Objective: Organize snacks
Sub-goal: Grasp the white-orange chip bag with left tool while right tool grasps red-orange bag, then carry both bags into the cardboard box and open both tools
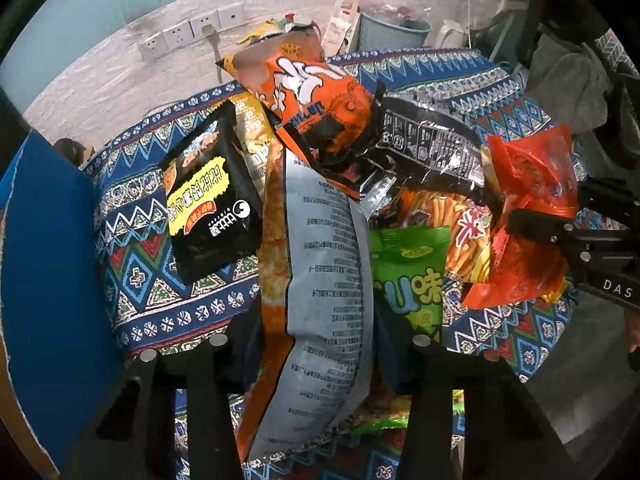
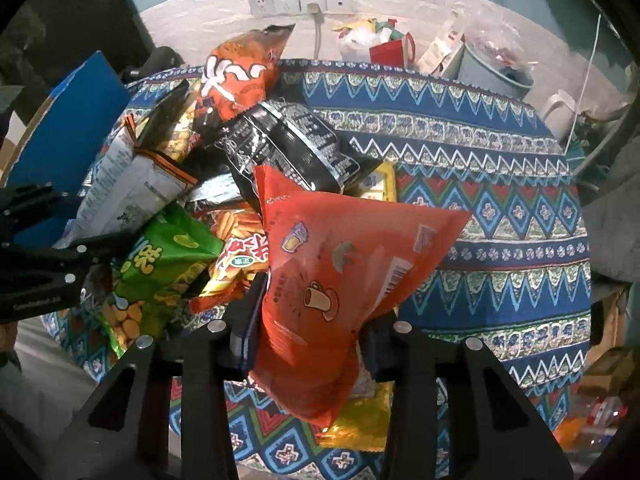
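Observation:
A heap of snack bags lies on a round table with a patterned blue cloth (image 1: 160,280). My left gripper (image 1: 320,344) is shut on a long grey-backed orange bag (image 1: 328,280); this bag also shows in the right wrist view (image 2: 132,188). My right gripper (image 2: 308,328) is shut on a red-orange bag (image 2: 340,264), held above the cloth. That bag and the right gripper show at the right of the left wrist view (image 1: 532,208). In the heap are an orange bag (image 1: 304,80), two black bags (image 1: 208,200) (image 1: 432,144) and a green bag (image 1: 412,276).
A blue box (image 1: 44,300) stands at the table's left edge. A grey bucket (image 2: 496,68) and a red bag (image 2: 390,50) sit on the floor behind the table, by a wall with sockets (image 2: 300,2). A yellow packet (image 2: 360,420) lies under the red-orange bag.

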{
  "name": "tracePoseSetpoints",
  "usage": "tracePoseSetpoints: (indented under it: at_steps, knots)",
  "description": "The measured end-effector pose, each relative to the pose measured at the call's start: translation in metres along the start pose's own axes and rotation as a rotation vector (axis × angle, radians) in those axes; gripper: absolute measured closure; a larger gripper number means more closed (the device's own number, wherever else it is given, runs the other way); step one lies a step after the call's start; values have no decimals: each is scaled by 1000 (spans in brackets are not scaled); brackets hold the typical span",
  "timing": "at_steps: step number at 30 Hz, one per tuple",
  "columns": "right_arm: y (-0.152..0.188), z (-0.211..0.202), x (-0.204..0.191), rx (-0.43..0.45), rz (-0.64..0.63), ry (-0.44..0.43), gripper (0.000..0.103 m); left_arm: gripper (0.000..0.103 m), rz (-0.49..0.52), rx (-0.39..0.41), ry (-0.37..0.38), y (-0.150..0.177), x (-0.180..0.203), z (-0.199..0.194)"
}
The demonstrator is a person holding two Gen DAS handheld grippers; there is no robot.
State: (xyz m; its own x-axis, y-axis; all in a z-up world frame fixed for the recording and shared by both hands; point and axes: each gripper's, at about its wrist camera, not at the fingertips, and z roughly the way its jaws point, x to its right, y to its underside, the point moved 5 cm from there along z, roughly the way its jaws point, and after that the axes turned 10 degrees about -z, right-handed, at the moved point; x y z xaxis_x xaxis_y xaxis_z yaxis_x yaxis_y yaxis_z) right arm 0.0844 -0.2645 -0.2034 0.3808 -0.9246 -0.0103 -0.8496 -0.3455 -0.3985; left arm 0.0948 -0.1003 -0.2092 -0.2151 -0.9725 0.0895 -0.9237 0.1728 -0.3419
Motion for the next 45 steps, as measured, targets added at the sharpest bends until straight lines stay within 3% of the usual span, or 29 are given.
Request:
tracePoseSetpoints:
  at_steps: [10,26,38,45]
  knots:
    - [-11,-31,-9,82,-50,42,66,67,2,87,2,1,1,-30]
    - [-55,-77,-35,214,-89,39,66,67,-62,262,-31,-6,-27,-104]
    - [-104,-98,-83,286,-141,15,66,67,-143,399,-75,-7,-70,-164]
    - [-134,-107,-122,318,-184,-14,66,67,-195,436,-89,-2,-95,-180]
